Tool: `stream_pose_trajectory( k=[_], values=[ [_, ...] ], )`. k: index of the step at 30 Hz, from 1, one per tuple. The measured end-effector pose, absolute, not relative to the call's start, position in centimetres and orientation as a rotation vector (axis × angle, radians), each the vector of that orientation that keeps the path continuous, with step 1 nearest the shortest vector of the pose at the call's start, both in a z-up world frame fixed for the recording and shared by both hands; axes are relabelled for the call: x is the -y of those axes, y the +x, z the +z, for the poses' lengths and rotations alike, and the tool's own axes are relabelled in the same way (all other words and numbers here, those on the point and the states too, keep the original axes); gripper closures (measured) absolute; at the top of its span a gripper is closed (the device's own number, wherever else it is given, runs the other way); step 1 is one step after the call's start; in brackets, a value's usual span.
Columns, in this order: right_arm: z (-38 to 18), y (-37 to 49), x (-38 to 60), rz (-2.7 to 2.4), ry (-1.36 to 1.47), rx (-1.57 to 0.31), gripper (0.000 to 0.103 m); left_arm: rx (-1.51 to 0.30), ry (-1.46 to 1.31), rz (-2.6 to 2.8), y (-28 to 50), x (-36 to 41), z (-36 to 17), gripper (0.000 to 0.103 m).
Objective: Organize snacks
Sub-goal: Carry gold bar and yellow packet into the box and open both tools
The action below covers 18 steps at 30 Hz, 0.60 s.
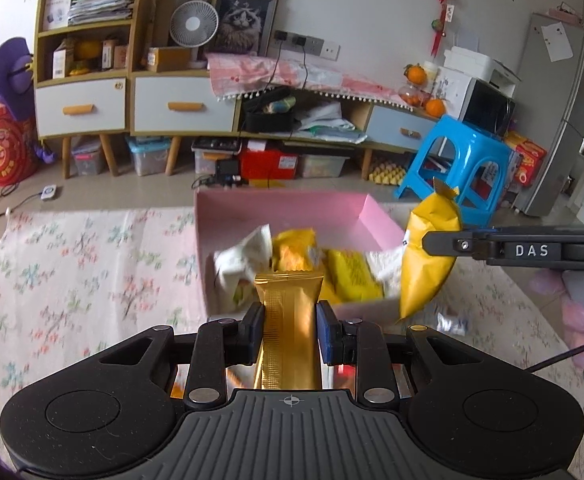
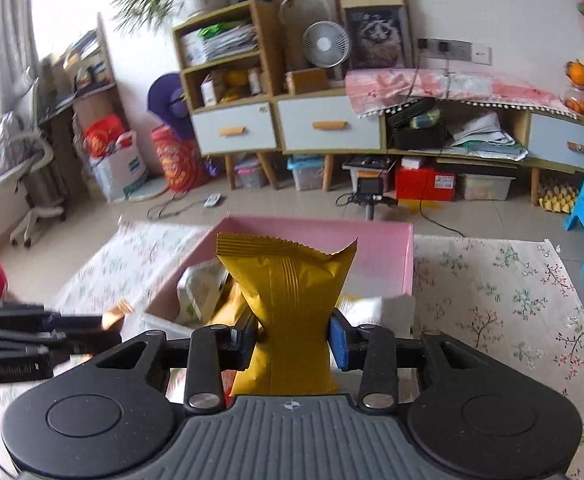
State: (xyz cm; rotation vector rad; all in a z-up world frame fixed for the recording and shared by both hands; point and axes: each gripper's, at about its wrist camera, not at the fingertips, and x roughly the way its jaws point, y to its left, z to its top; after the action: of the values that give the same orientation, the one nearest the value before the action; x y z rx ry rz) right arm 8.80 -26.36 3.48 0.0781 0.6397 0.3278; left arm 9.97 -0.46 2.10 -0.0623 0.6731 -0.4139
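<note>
An open pink box sits on a floral cloth and holds several yellow and white snack packets. My left gripper hangs just in front of the box, shut on a narrow gold stick packet. From the right, my right gripper reaches over the box's near right corner, shut on a yellow packet. In the right wrist view the right gripper pinches that yellow packet at its waist before the pink box. The left gripper shows at the left with the gold stick packet's tip.
The floral cloth spreads around the box. A small silver wrapper lies on it near the box's right corner. A blue stool stands behind on the right. Cabinets and storage bins line the far wall.
</note>
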Motion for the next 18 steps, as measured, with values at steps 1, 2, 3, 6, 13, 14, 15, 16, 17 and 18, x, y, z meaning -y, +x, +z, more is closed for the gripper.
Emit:
stream_pose_trajectory(
  k=[1, 2, 3, 6, 13, 14, 15, 16, 17, 18],
  values=[
    [3.6, 9.2, 26.5, 0.317, 0.096, -0.634, 0.076, -0.669, -0.06, -0.413, 10.5, 0.7, 2.4, 0.078],
    [3.7, 9.4, 26.6, 0.306, 0.11, -0.629, 0.076, -0.667, -0.058, -0.412, 11.1, 1.0, 2.6, 0.078],
    [3.8, 9.9, 26.7, 0.293, 0.128, -0.623, 0.076, -0.664, -0.054, -0.41, 11.7, 1.4, 2.9, 0.078],
    [3.6, 10.7, 27.3, 0.264, 0.175, -0.613, 0.076, -0.664, -0.046, -0.402, 13.5, 2.4, 3.2, 0.078],
    [2.0, 12.8, 29.3, 0.208, 0.327, -0.631, 0.076, -0.709, -0.081, -0.38, 17.9, 5.0, 2.4, 0.078],
    [1.7, 12.9, 29.4, 0.206, 0.343, -0.635, 0.076, -0.716, -0.089, -0.378, 18.4, 5.3, 2.1, 0.078],
    [1.4, 13.0, 29.6, 0.203, 0.362, -0.636, 0.076, -0.723, -0.096, -0.374, 19.0, 5.7, 1.9, 0.078],
    [1.2, 13.1, 29.7, 0.199, 0.378, -0.637, 0.076, -0.73, -0.102, -0.37, 19.5, 6.1, 1.6, 0.078],
    [1.1, 13.0, 29.7, 0.195, 0.394, -0.639, 0.076, -0.735, -0.106, -0.365, 19.9, 6.5, 1.3, 0.078],
    [0.9, 13.1, 29.9, 0.195, 0.411, -0.64, 0.076, -0.741, -0.11, -0.362, 20.3, 6.8, 1.1, 0.078]
  ],
)
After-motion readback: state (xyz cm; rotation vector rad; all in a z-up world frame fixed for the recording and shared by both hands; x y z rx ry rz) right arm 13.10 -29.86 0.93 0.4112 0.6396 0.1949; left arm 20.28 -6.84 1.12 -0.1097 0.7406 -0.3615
